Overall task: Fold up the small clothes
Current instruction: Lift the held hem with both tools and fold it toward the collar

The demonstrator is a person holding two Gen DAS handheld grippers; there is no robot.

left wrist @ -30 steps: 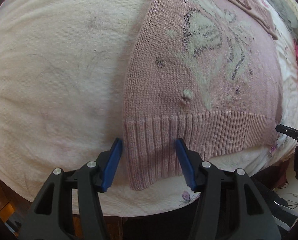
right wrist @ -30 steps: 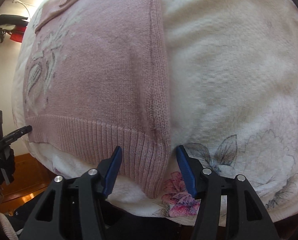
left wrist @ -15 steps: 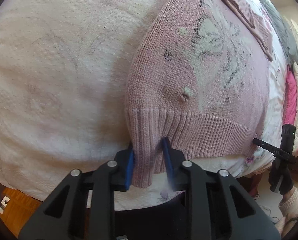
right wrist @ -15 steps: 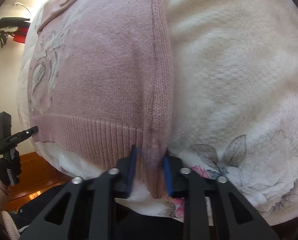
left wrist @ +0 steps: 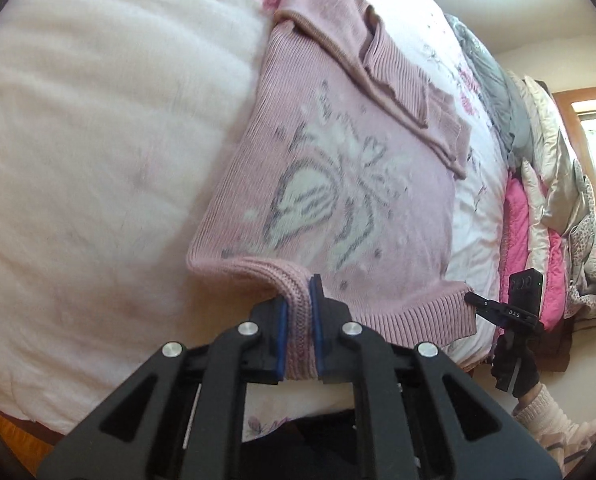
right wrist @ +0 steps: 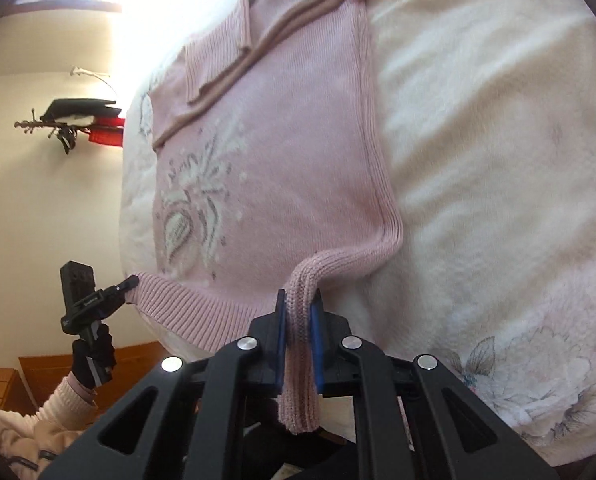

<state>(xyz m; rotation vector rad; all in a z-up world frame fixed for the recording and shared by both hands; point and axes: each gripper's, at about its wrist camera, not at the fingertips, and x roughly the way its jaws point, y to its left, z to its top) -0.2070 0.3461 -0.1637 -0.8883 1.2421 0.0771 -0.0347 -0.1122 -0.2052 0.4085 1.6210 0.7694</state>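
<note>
A small pink knit sweater (left wrist: 337, 168) with a white and grey butterfly pattern lies on a white bed cover (left wrist: 98, 140), its sleeves folded across the chest. My left gripper (left wrist: 298, 312) is shut on the ribbed hem at one bottom corner, which is lifted off the bed. In the right wrist view the same sweater (right wrist: 290, 168) shows, and my right gripper (right wrist: 298, 320) is shut on the other hem corner, also raised. The other gripper (left wrist: 493, 308) appears at the far hem corner in each view, as does the left one (right wrist: 114, 292).
The white bed cover (right wrist: 497, 160) has faint flower prints near its front edge. Pink, grey and cream bedding (left wrist: 537, 208) is piled along the bed's right side. A wall rack (right wrist: 74, 120) with dark items hangs beyond the bed. Wooden floor lies below the bed edge.
Both grippers have shut fully on the hem corners and lifted them up off the bed. The cameras now stand higher and see more of the sweater and room.
</note>
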